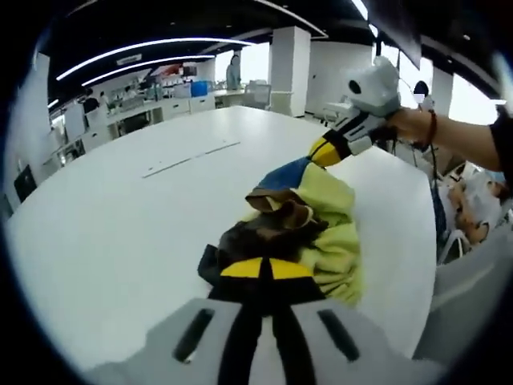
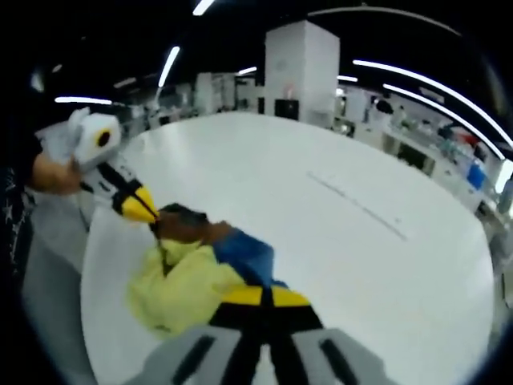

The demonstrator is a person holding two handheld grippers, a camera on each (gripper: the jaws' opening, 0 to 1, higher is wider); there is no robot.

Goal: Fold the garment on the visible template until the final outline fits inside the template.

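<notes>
At six o'clock in the left gripper view, the left gripper (image 1: 261,271) is clamped on the bunched garment (image 1: 309,224) (yellow, blue, brown) over the white table (image 1: 120,233); the right gripper (image 1: 325,151), at one o'clock, pinches its far edge.

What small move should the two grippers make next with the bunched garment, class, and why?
Probably draw the left gripper and right gripper apart and lay the garment flat on the white table. Both are shut on its edges, and it hangs crumpled between them, too bunched to fold.
</notes>
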